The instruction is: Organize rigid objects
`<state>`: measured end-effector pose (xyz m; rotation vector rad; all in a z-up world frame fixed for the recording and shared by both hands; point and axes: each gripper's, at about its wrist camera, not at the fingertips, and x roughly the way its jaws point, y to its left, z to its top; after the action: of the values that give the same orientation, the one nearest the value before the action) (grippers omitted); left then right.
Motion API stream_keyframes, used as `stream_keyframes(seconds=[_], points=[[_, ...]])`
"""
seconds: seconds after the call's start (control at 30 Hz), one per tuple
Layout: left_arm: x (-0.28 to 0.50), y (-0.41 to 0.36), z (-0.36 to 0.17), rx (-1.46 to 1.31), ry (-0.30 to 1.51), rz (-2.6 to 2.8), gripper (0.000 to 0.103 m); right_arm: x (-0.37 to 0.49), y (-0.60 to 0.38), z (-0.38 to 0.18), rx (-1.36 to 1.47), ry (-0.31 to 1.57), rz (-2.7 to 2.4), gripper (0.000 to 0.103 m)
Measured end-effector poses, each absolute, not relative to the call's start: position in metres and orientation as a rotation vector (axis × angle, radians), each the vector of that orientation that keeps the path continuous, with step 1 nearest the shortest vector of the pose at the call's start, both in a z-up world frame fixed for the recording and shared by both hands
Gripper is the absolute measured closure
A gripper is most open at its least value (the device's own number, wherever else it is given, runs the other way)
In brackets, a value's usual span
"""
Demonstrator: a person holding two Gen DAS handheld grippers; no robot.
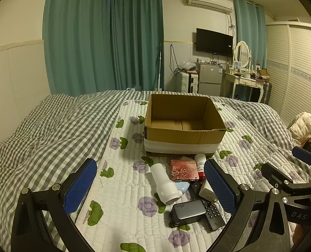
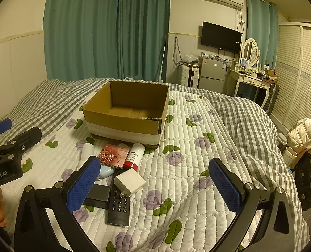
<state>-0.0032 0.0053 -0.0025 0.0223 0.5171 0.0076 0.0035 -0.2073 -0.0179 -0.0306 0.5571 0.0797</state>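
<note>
while both grippers hang above the bed (image 2: 197,147), open quilt lies to the right of the clutter and between it and the near edge; the bed's right edge drops off near a padded jacket (image 2: 304,134). cardboard box (image 1: 182,124) sits mid-bed, top open, nothing visible inside, white band around its base. rigid items are bunched just in front of the box: white bottle (image 1: 165,184), pink embossed case (image 1: 183,170), red-capped tube (image 2: 135,153), white charger (image 2: 129,181) lying on the black remote (image 2: 119,208), grey power bank (image 1: 188,209) beside the remote. left gripper (image 1: 151,189): jaws spread wide, holding nothing, touching nothing. right gripper (image 2: 153,187): jaws spread wide, likewise free.
</note>
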Motion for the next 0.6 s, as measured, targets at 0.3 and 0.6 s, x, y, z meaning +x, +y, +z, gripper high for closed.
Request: stream_keyframes(seconds=[0.3, 0.6], points=[[-0.006, -0.001, 0.003, 0.035, 0.508, 0.000, 0.000, 0.000, -0.207, -0.009, -0.046, 0.554, 0.079, 0.000], [0.023, -0.005, -0.035, 0.055, 0.630, 0.014, 0.000, 0.021, -0.206, -0.025, -0.059, 0.645, 0.101, 0.000]])
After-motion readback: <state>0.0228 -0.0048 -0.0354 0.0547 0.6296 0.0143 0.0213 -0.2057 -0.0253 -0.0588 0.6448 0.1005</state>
